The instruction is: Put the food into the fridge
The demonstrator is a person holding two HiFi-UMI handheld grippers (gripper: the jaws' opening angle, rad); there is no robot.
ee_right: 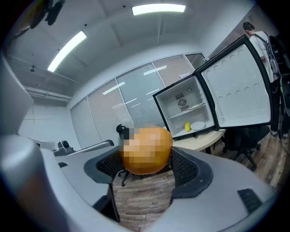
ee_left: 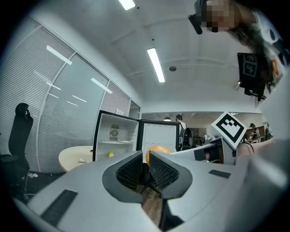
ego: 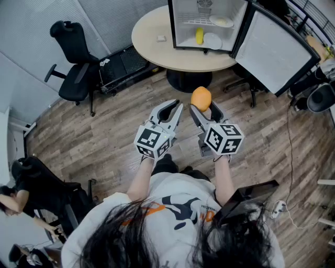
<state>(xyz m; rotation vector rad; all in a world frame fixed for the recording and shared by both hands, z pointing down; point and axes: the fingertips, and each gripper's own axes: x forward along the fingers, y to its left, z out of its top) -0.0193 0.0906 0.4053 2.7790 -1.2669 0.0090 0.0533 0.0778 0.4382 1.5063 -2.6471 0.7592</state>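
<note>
OK, right hand-held gripper (ego: 203, 109) grasps the orange (ego: 201, 97), left hand-held gripper (ego: 177, 104) is clenched empty, fridge (ego: 183, 15) stands open on the desk (ego: 152, 36) well ahead: we'd carry it level, grip steady, aiming beside the yellow fruit (ego: 199, 35).

Two grippers showing at centre frame, left hand-held gripper (ego: 176, 107), right hand-held gripper (ego: 203, 108), one orange (ego: 201, 97), one fridge (ego: 183, 13) standing at top, two plates (ego: 222, 21) (ego: 212, 41), one yellow fruit (ego: 199, 35), one counter (ego: 152, 36).
</note>
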